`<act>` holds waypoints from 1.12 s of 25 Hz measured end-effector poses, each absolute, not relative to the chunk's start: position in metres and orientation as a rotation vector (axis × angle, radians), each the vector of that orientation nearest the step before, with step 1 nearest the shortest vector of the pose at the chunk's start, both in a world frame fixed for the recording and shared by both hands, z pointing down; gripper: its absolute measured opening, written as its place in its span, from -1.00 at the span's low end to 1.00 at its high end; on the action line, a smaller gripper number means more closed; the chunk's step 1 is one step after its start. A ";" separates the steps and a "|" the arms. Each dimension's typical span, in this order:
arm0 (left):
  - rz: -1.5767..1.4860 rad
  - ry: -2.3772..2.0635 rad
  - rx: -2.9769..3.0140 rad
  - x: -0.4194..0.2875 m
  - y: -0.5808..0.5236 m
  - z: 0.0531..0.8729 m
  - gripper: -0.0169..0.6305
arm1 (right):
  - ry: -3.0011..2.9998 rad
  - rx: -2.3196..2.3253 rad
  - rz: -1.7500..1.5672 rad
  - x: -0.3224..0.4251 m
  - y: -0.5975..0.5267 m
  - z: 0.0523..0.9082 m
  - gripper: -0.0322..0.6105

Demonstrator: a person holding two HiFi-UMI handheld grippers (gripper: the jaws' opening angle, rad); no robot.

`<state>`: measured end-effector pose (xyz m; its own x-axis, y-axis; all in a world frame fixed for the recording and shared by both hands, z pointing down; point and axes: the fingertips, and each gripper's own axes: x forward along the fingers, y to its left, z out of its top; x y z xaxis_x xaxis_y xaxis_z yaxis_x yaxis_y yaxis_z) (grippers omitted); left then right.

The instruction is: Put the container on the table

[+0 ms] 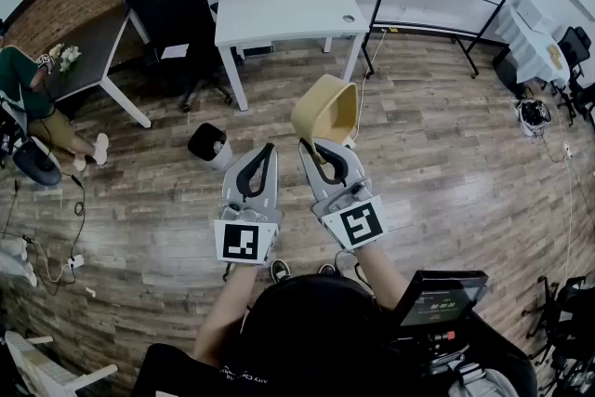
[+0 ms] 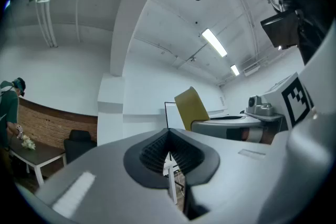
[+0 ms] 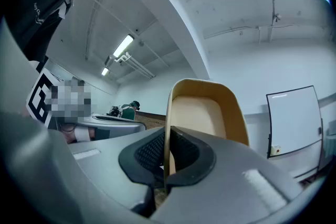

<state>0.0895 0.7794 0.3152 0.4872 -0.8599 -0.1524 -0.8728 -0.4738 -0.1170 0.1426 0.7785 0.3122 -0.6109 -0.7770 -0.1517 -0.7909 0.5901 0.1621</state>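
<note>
**Tan container, pinched in right tongs, off the table**

- Right tongs [image 1: 313, 151]: clamped on one wall of the tan container [image 1: 327, 112], one pad inside the rim and one outside.
- Container: tipped on its side just ahead of the tong tips. The open side is turned back toward the holder, in the air over the wooden floor [image 1: 446, 163].
- Left tongs [image 1: 266, 150]: pressed together, nothing between them, just beside the right pair.
- White table [image 1: 279, 14]: well ahead of both tongs, apart from the container.
</note>
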 end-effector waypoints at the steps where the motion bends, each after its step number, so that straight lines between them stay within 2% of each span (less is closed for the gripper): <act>1: 0.107 1.506 -2.552 0.088 0.779 0.317 -0.94 | 2.736 -1.350 0.328 0.143 0.779 0.312 -0.85; 28: 0.173 1.431 -2.624 0.046 0.725 0.333 -0.94 | 2.720 -1.510 0.335 0.107 0.732 0.335 -0.82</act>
<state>0.0464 0.7247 0.3330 0.5388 -0.8249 -0.1713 -0.8419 -0.5345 -0.0741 0.1068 0.7324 0.3353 -0.5339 -0.8377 -0.1145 -0.8405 0.5111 0.1796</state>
